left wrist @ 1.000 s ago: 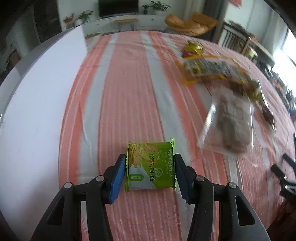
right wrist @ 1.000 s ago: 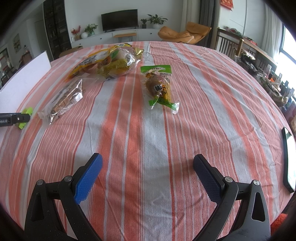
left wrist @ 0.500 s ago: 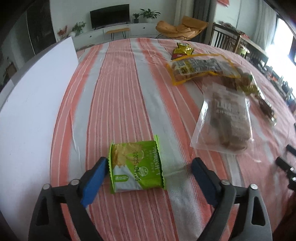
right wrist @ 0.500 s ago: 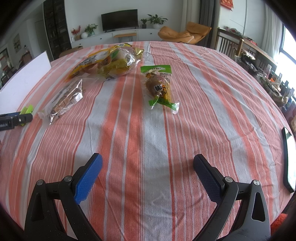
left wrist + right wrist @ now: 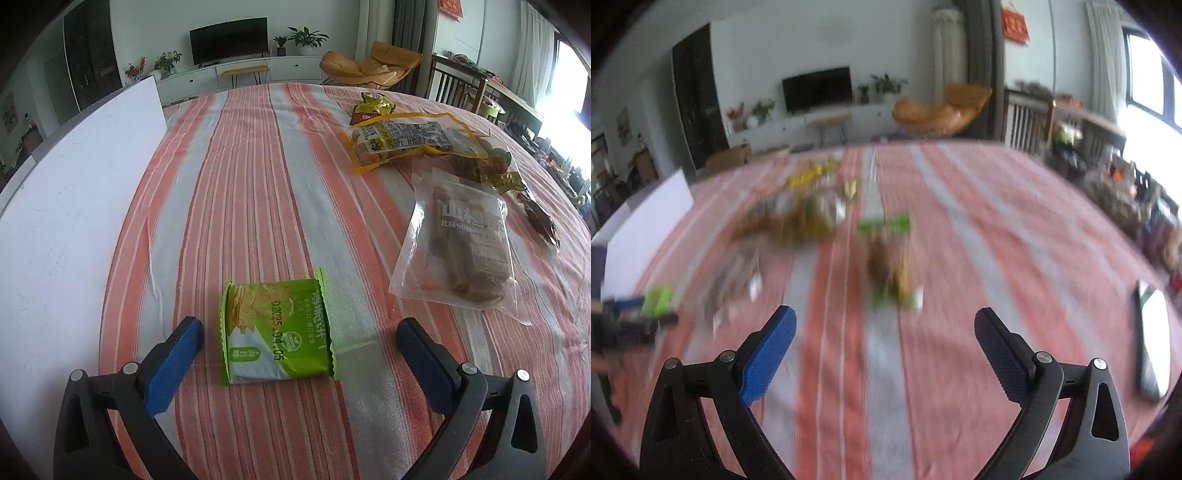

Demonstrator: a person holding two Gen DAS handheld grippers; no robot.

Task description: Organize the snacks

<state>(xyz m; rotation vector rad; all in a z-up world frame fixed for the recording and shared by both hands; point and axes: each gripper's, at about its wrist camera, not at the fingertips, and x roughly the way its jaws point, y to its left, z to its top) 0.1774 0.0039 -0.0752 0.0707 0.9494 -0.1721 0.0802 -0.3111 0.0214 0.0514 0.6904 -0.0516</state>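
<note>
A green cracker packet lies flat on the striped tablecloth between the wide-apart fingers of my left gripper, whose jaws are opening; neither pad touches it. Further right lie a clear bag of brown bars, a yellow-edged bag and a small gold packet. In the blurred right wrist view my right gripper is open over bare cloth, and a green-topped snack pack lies ahead of it. The cracker packet and the left gripper show at the far left.
A white board covers the left side of the table. A dark phone-like slab lies near the right edge. A pile of clear and yellow bags sits mid-table. Chairs and a cluttered side table stand beyond the right edge.
My left gripper has spread from a grip on the green cracker packet to wide apart, leaving the packet on the cloth. The right gripper has risen and tilted up; its view is now blurred.
</note>
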